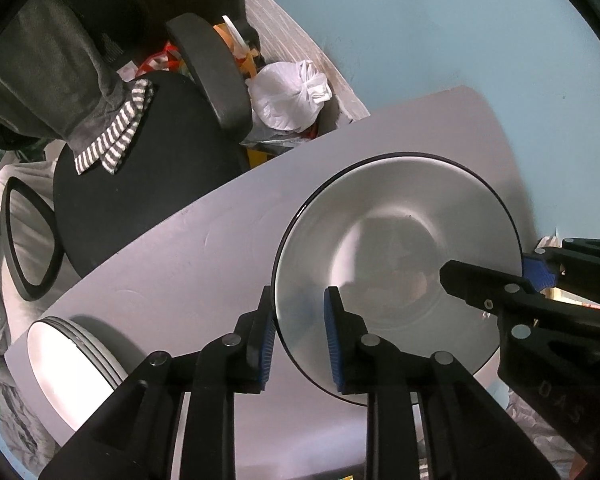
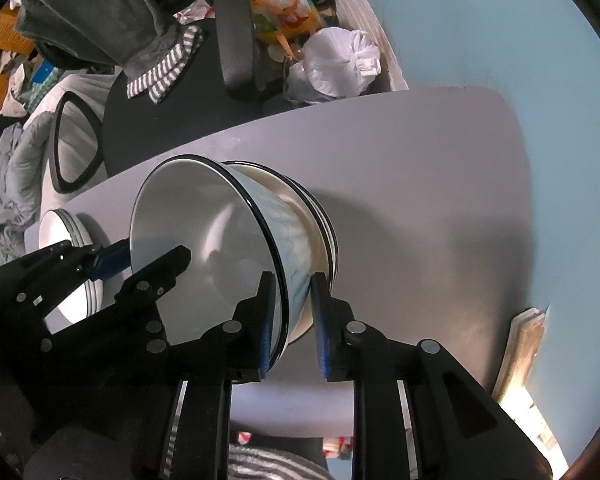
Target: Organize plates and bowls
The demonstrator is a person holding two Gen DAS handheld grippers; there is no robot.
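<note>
A white bowl [image 1: 400,216] with a thin black rim sits nested on top of other bowls [image 2: 324,224] on the grey table [image 1: 204,248]. In the right wrist view the same top bowl [image 2: 188,216] shows a pale blue patterned outside. My left gripper [image 1: 300,336] straddles its near-left rim, with a gap at the blue pads, so it is open. My right gripper [image 2: 292,340] straddles the opposite wall, with its pads likewise off the bowl. Each gripper shows in the other's view: the right gripper [image 1: 496,268] and the left gripper [image 2: 146,258]. A stack of white plates [image 1: 68,364] lies at the table's left end.
A black office chair [image 1: 132,168] with a striped cloth stands just beyond the table's far edge. Beside it are a tied white plastic bag [image 1: 284,92] and clutter. A pale blue wall [image 2: 500,40] borders the table on the right. Bare grey tabletop [image 2: 400,152] lies right of the bowls.
</note>
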